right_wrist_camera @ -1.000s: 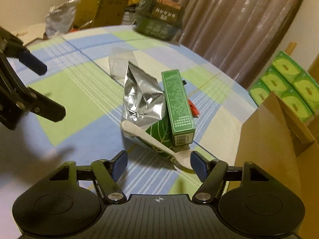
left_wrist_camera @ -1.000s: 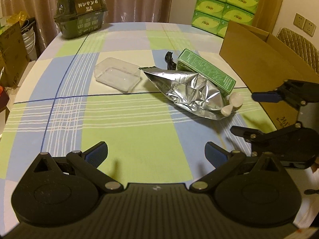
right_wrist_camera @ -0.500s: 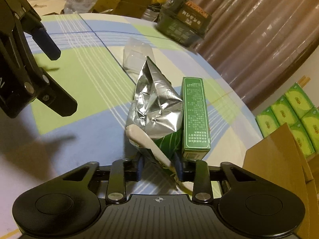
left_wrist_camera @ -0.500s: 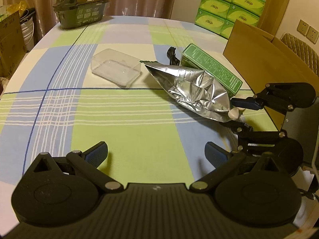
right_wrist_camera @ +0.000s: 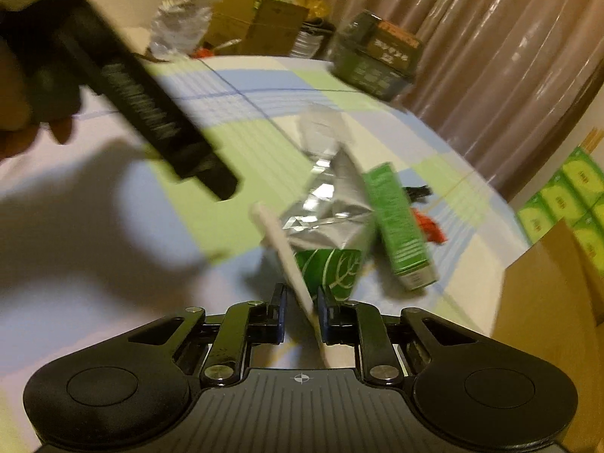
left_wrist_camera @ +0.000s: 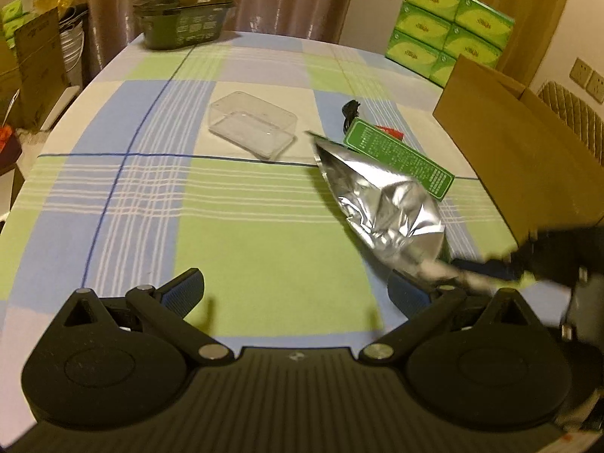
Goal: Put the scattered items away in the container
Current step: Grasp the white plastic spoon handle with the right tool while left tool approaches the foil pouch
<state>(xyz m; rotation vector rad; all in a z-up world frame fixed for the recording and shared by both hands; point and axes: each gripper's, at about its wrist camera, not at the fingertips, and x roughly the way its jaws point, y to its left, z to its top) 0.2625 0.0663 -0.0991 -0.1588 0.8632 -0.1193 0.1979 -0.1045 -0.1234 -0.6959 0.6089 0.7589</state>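
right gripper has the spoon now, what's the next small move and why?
Probably lift and carry it toward the cardboard box. The right gripper is shut on the white spoon, whose free end still lies against the foil bag, so raising first should clear the bag. The left gripper is open and empty.
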